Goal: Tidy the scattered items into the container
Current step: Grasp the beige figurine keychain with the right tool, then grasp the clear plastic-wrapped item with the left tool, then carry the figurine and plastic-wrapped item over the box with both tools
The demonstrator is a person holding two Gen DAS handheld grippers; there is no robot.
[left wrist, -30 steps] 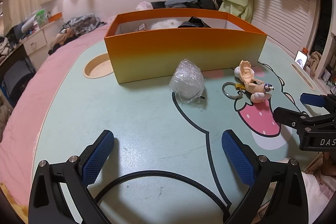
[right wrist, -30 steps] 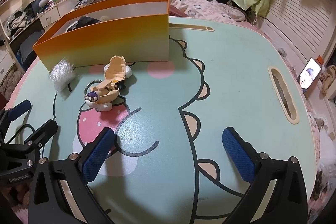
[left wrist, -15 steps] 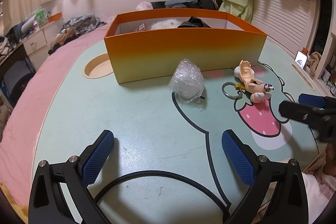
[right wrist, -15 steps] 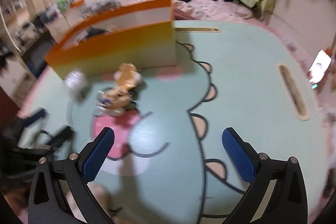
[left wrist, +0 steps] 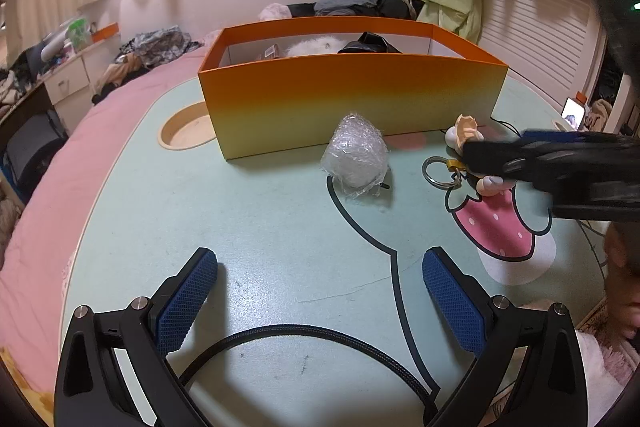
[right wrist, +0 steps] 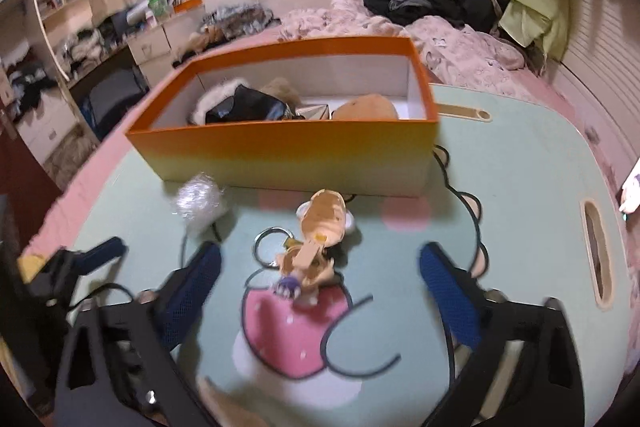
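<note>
over table (right wrist: 520, 187), right gripper (right wrist: 320, 291) straddles keychain toy (right wrist: 316, 247), closing.

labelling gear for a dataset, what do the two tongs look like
Both tongs, left and right, are matte black frames with silver screws at the joints. Each finger carries a long blue pad with a fine diamond grid texture. A black braided cable loops under the left one. A fuzzy pale pink sleeve shows at the lower right.

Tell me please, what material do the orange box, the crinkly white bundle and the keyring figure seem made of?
Orange box: probably matte cardboard, with thin flat walls and sharp folded corners.
Crinkly bundle: clear plastic wrap, glinting creases; the contents are unclear.
Keyring figure: seemingly smooth moulded plastic, on a shiny metal ring.
</note>
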